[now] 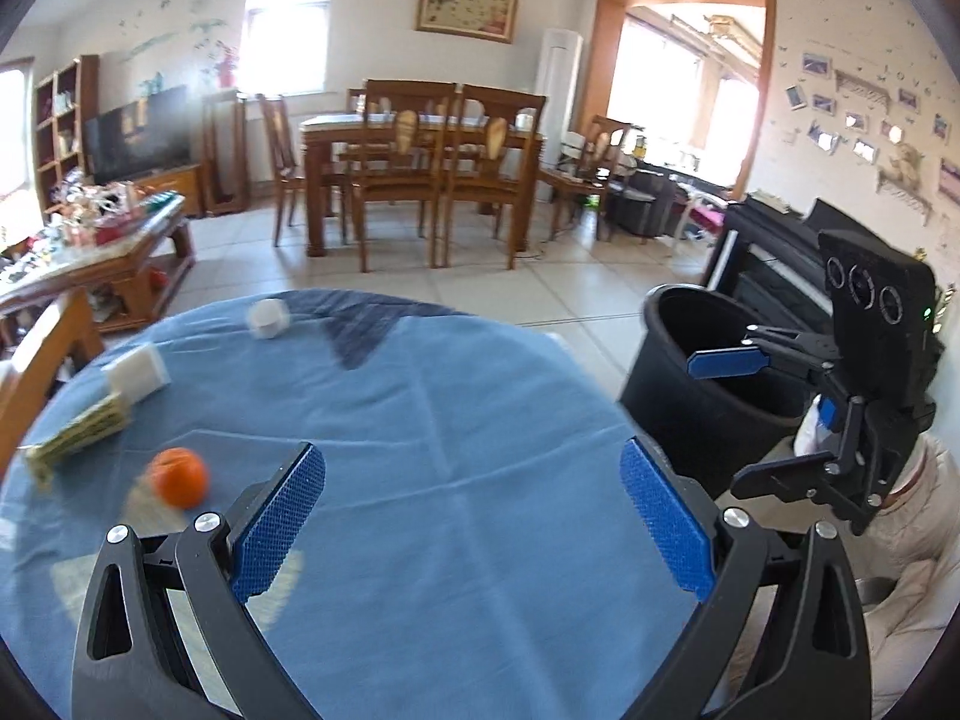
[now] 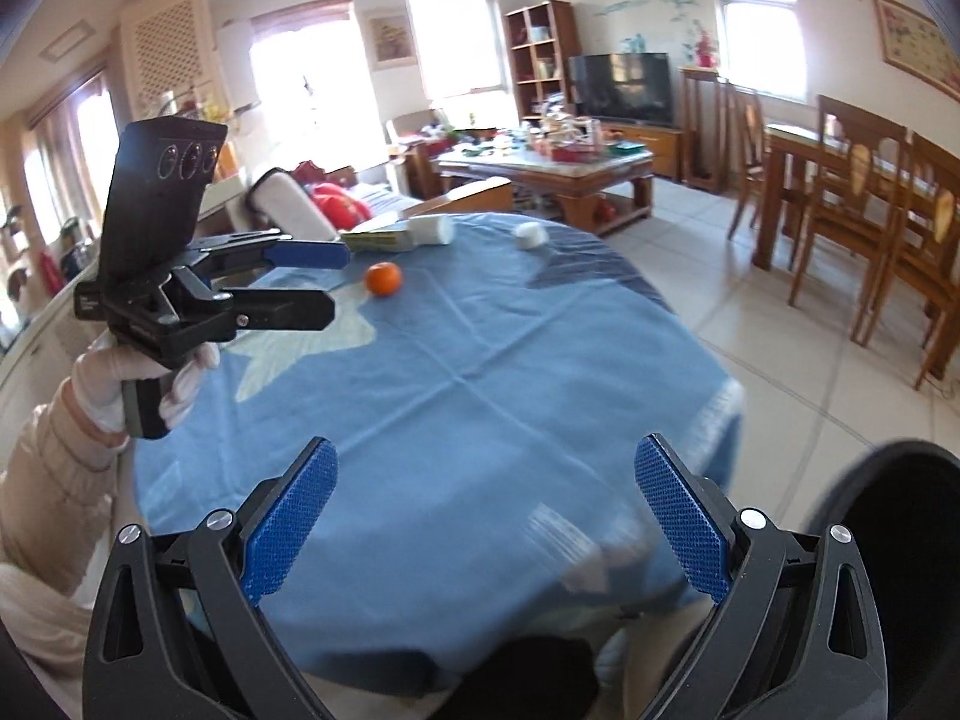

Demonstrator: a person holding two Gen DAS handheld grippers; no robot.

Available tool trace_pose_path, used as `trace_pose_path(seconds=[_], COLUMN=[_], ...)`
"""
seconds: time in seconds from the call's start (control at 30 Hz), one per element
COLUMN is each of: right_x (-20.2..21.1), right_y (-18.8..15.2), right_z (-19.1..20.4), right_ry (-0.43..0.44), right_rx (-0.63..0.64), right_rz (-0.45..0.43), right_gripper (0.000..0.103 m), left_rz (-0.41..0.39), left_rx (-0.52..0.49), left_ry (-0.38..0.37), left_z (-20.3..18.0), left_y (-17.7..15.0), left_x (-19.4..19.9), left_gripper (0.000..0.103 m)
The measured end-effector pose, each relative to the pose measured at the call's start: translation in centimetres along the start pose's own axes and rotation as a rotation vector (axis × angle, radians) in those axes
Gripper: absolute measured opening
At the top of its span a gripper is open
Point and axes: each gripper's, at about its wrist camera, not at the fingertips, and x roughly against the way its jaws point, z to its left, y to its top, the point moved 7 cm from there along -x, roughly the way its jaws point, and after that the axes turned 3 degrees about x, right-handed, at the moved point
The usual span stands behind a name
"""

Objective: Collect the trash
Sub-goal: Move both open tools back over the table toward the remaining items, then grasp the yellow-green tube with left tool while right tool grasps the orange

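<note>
A round table under a blue cloth [image 1: 456, 420] [image 2: 480, 372] carries an orange [image 1: 179, 477] [image 2: 383, 278], a crumpled white wad [image 1: 268, 317] [image 2: 530, 235], a white tissue pack [image 1: 138, 372] [image 2: 433, 230] and a green-yellow packet [image 1: 78, 435] [image 2: 378, 239]. My left gripper [image 1: 474, 516] [image 2: 324, 282] is open and empty above the cloth, right of the orange. My right gripper [image 1: 750, 420] [image 2: 486, 516] is open and empty, hanging by the rim of a black bin [image 1: 708, 360] [image 2: 888, 540]. A blurred whitish scrap [image 2: 576, 552] shows at the table's near edge.
A wooden dining table with chairs [image 1: 420, 168] [image 2: 870, 192] stands across the tiled floor. A cluttered coffee table [image 1: 102, 240] [image 2: 552, 162] and a TV [image 1: 141, 132] lie beyond. A black piano [image 1: 774, 258] is behind the bin. A gloved hand [image 2: 114, 384] holds the left gripper.
</note>
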Motion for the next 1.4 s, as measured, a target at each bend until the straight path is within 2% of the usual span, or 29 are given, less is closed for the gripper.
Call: trace_pose_path(seconds=[0.33, 0.73, 0.83, 1.03, 1.27, 1.37, 1.4], right_x=[-6.5, -15.8, -17.9, -21.2, -24.6, -25.6, -25.9], right_y=[4.3, 8.8, 9.8, 11.7, 13.0, 13.1, 13.1], right_z=[4.6, 7.0, 7.4, 8.4, 8.4, 8.2, 8.2], right_ry=[0.089, 0.159, 0.168, 0.186, 0.163, 0.158, 0.156], right_rx=[0.053, 0.070, 0.075, 0.106, 0.124, 0.108, 0.105], right_rz=[0.035, 0.123, 0.146, 0.173, 0.208, 0.216, 0.219], right_gripper=[0.097, 0.097, 0.097, 0.097, 0.083, 0.077, 0.074], left_rz=[0.010, 0.034, 0.053, 0.116, 0.139, 0.137, 0.139], left_rx=[0.016, 0.106, 0.085, 0.012, -0.075, -0.091, -0.089], left_ry=[0.137, 0.292, 0.300, 0.297, 0.300, 0.276, 0.271], left_z=[6.9, 21.2, 23.9, 26.7, 27.8, 27.7, 27.8], left_y=[-1.2, -1.8, -1.3, -0.8, -0.5, -0.7, -0.5], left_x=[1.7, 3.5, 3.0, 0.7, -1.2, -1.7, -1.9], left_gripper=[0.098, 0.098, 0.098, 0.098, 0.098, 0.097, 0.088])
